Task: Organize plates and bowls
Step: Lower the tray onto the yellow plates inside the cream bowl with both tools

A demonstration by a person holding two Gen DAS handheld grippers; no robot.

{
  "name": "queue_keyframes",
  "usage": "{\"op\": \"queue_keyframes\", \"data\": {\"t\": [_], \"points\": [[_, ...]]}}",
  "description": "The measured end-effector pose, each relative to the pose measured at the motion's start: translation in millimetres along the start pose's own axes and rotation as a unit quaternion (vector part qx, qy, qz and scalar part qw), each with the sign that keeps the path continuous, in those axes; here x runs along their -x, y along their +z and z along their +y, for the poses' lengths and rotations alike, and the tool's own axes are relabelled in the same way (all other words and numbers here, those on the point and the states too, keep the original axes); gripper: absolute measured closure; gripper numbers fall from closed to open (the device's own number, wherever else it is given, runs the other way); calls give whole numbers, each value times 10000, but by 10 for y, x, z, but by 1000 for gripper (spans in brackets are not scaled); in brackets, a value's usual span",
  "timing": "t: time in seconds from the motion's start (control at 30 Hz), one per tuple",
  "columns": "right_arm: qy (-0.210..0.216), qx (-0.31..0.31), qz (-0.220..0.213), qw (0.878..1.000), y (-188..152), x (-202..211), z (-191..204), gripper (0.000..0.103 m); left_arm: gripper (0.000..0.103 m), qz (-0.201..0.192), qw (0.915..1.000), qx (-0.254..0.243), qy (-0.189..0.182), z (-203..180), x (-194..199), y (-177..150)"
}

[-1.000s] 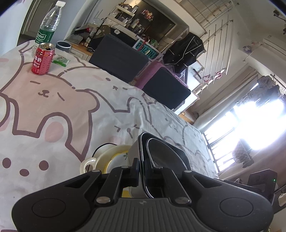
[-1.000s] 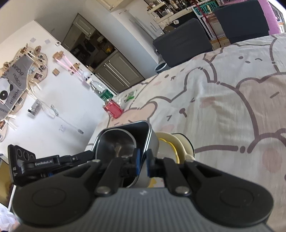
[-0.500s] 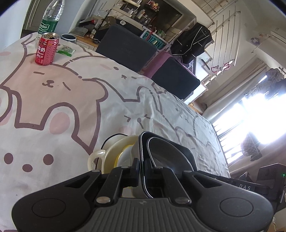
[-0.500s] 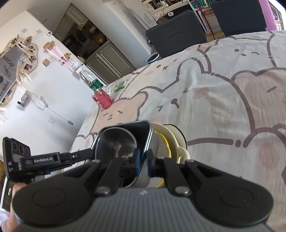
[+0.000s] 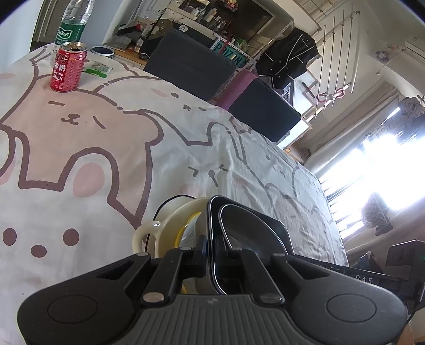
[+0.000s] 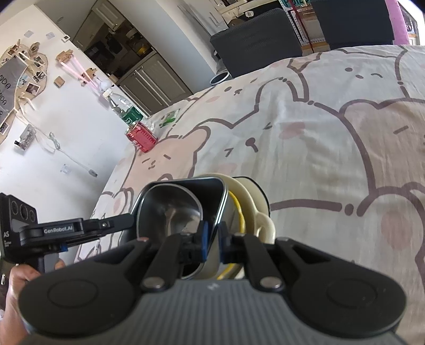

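Red milk can, water bottle (green label), bear-print tablecloth

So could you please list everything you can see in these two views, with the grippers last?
Steel bowl: one, silver with a dark rim, held above the cream dish by both grippers.
Cream dish: one, cream with yellow inside, handled, on the tablecloth under the bowl.
Can: one, red, far end of the table.
Bottle: one, clear with green label, behind the can.
Packet: one, green and white, beside the can.
Tablecloth: one, white with pink bears.
Chairs: two, dark, along the far edge.
Left gripper: shut on the bowl's rim.
Right gripper: shut on the opposite rim.
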State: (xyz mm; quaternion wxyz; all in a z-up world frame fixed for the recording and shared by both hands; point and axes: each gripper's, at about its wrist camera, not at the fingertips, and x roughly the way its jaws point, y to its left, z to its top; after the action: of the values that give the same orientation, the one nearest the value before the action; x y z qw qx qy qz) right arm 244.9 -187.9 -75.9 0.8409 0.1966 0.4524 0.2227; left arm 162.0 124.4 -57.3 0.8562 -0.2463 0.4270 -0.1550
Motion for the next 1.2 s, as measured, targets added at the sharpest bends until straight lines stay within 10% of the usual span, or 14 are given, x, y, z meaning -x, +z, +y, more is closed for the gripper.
{"op": "queue_keyframes", "data": {"t": [1.2], "points": [[-71,16,253,9997,10,-118,-1,90,97,220,9997,53,77,47,-49,5]]}}
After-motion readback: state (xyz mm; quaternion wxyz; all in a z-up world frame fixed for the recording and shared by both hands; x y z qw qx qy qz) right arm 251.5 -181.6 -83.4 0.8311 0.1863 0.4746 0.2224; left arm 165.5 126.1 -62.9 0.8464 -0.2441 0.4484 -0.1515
